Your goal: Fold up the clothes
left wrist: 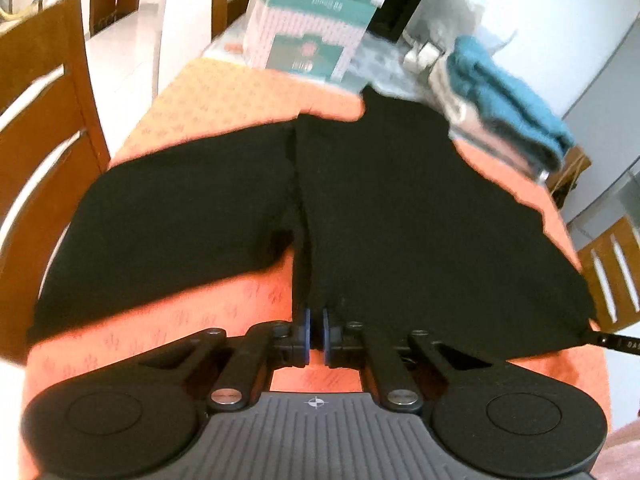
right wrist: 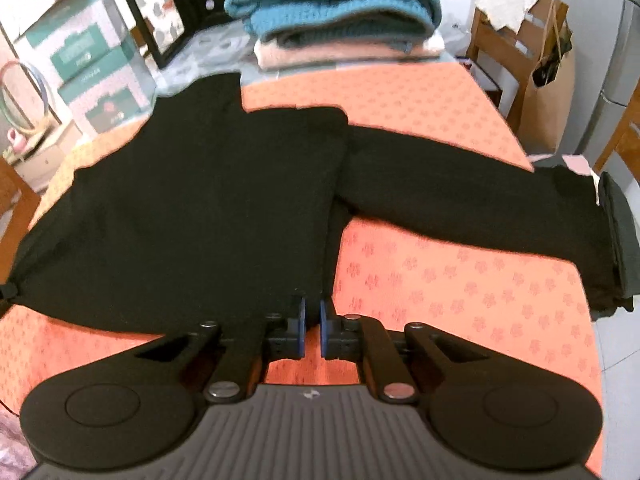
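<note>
One black garment, sweater-like, lies spread flat on the orange patterned tablecloth, body in the middle and a sleeve running out to each side. In the left wrist view the left gripper sits at the near hem, blue-padded fingers drawn almost together with a thin slit between them; the hem edge meets the fingertips, but whether cloth is actually pinched cannot be told from here. The right gripper sits at the near edge of the same garment in the right wrist view, jaws likewise nearly closed with a narrow gap, dark fabric right at the tips, grip on cloth unclear. One sleeve stretches to the right across the cloth and droops over the table edge. At the far side of the table a stack of folded clothes sits, teal knit on top, pale pink piece under it, just beyond the garment's far edge. Teal-and-white cardboard boxes stand at the far left corner, with a black picture frame beside them. Wooden chairs surround the table; a brown paper bag hangs off the chair at the far right. Both views are slightly motion-blurred.
</note>
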The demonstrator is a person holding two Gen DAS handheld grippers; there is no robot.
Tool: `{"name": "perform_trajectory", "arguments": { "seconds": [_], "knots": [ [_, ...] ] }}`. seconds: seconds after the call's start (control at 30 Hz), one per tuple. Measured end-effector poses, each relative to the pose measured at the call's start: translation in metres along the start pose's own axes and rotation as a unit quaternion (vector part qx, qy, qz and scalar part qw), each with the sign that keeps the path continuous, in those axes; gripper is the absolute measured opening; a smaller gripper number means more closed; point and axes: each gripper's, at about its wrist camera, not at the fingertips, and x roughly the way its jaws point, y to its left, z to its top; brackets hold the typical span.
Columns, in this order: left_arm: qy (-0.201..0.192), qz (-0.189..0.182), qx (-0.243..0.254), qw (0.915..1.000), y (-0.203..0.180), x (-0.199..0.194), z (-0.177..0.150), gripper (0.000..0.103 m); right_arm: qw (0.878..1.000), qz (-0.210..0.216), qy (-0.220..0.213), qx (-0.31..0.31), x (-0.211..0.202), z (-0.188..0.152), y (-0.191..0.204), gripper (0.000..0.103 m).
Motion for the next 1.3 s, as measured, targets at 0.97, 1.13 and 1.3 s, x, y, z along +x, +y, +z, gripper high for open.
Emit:
{"name": "perform_trajectory", "arguments": {
  "seconds": [0.97,1.13,1.3],
  "knots": [
    [-0.014,0.034,-0.054,0.9978,-0.074,-0.036,0.009,0.069,0.962,-0.087,-0.06,0.251,-0.046,-0.015,-0.192,0.047],
    [-0.016,0.037,-0.06,0.9974,-0.091,-0.031,0.018,0.072,0.941,-0.063,-0.063,0.326,-0.024,-0.012,-0.234,0.047],
    [-0.013,0.038,-0.064,0.9971,-0.1,-0.023,0.027,0.073,0.893,-0.029,-0.07,0.443,0.005,-0.012,-0.273,0.048]
  ]
}}
